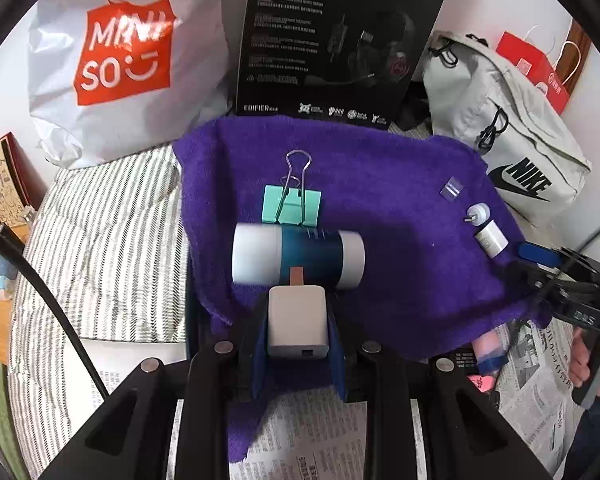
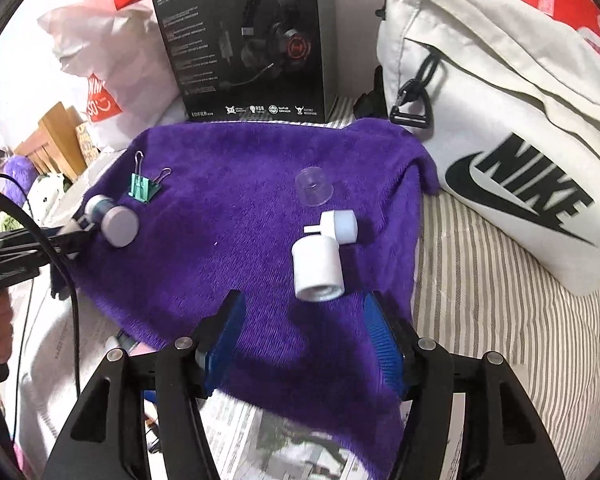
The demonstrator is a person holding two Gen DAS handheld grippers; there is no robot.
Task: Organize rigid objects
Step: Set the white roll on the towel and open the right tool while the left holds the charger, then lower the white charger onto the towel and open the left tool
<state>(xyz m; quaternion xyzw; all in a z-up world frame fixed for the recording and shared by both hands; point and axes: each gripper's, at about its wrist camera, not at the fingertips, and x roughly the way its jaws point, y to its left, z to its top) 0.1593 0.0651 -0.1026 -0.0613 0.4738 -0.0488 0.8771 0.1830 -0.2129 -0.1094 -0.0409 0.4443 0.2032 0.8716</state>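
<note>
Charger (image 1: 298, 322) sits clamped between left gripper (image 1: 298, 332) jaws.

white charger (image 1: 298, 322), teal-banded cylinder (image 1: 298, 256), green clip (image 1: 292, 208)

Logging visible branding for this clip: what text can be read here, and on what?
"MINI SO" with a smile: white plastic bag.
"EDIFIER" and "HECATE": black headset box; its paragraphs are too small to read.
"NIKE": pale bag.
Newspaper print and the red paper bag logo: unreadable.
</note>
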